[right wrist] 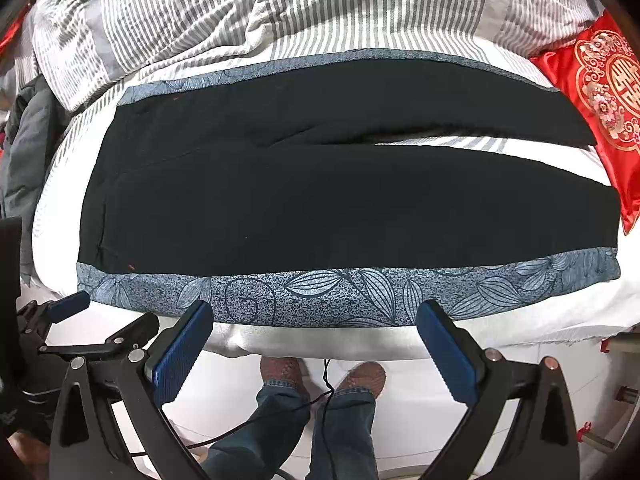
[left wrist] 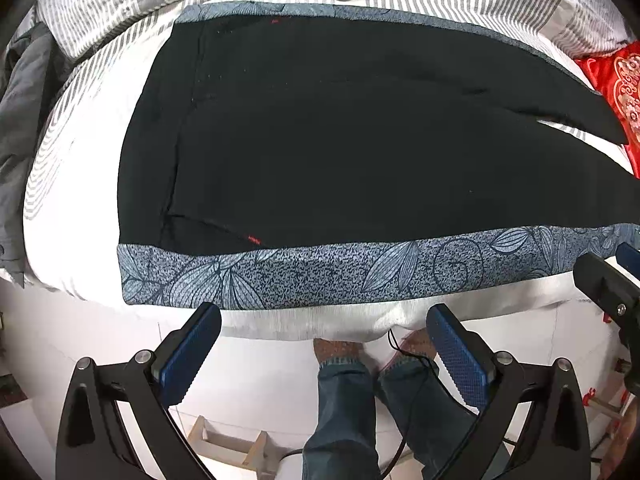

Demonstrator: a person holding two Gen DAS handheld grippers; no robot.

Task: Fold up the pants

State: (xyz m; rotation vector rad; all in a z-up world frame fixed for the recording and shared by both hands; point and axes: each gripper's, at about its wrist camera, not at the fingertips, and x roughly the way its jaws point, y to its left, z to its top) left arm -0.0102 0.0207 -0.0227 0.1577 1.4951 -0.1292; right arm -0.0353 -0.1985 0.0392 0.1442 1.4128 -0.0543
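Black pants (left wrist: 340, 152) (right wrist: 320, 204) lie spread flat on a blue leaf-patterned mat (left wrist: 320, 276) (right wrist: 340, 296) across the bed, waistband to the left, both legs running right with a narrow gap between them. My left gripper (left wrist: 324, 320) hangs open above the bed's near edge, nothing between its blue pads (left wrist: 188, 356). In the right wrist view my right gripper (right wrist: 316, 316) is open too, over the mat's front edge, holding nothing. The right gripper (left wrist: 608, 284) shows at the right edge of the left wrist view; the left gripper (right wrist: 68, 306) shows at the left of the right wrist view.
A grey-striped quilt (right wrist: 280, 8) is bunched behind the mat. A red embroidered cushion (right wrist: 600, 92) lies at the pants' leg ends. Grey clothing (left wrist: 24, 120) hangs at the bed's left. A person's jeans legs and shoes (right wrist: 320, 380) stand on the white floor below, with a black cable.
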